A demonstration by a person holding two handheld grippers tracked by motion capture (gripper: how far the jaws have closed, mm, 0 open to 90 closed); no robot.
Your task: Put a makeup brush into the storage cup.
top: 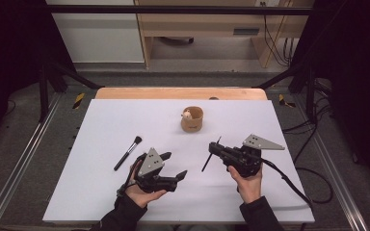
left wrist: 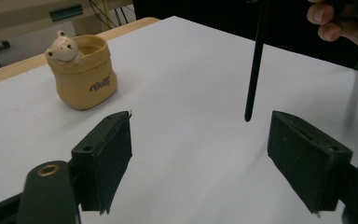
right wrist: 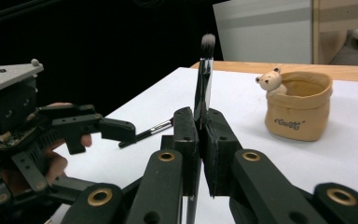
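My right gripper (right wrist: 200,140) is clamped on a slim makeup brush (right wrist: 204,79), not yet in the bear pot (top: 191,119) at the far centre. My left gripper (top: 171,166) stands open, empty; the second brush (top: 127,153) lies just left of it.

A tan pouch-shaped pot (top: 192,120) with a small bear figure (top: 187,114) on its rim stands on the white desk (top: 101,125), ahead of and between my left fingers (top: 180,175) and my right fingers (top: 218,149). A black make-up brush (top: 127,153) lies flat just outside my left fingers, bristles pointing away. Beyond the desk, well past both, stand a pale wooden cabinet (top: 197,24) and hanging cables (top: 274,43).
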